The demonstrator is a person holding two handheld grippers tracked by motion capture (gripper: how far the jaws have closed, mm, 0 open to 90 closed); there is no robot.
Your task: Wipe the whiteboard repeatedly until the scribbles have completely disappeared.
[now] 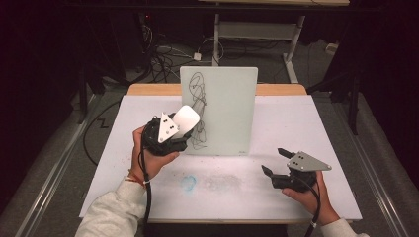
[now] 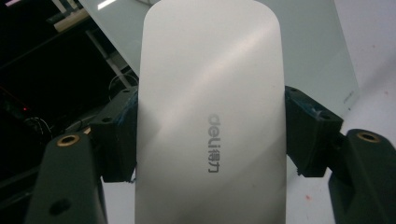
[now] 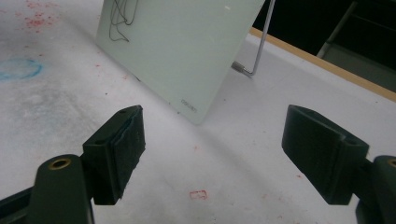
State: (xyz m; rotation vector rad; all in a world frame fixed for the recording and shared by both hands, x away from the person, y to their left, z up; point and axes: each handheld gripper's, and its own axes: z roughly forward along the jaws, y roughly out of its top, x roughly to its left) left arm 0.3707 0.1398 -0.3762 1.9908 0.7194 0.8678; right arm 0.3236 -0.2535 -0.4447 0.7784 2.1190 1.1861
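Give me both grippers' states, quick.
Left gripper: shut on the white eraser, held up at the scribbled board.
Right gripper: open, holding nothing, low over the table.

Eraser (image 1: 187, 118) before board (image 1: 227, 108), board on table (image 1: 296, 128)

The high view looks down from above the desk (image 1: 296, 118); each tool's camera looks along its jaws, close, both facing the board (image 3: 187, 46).
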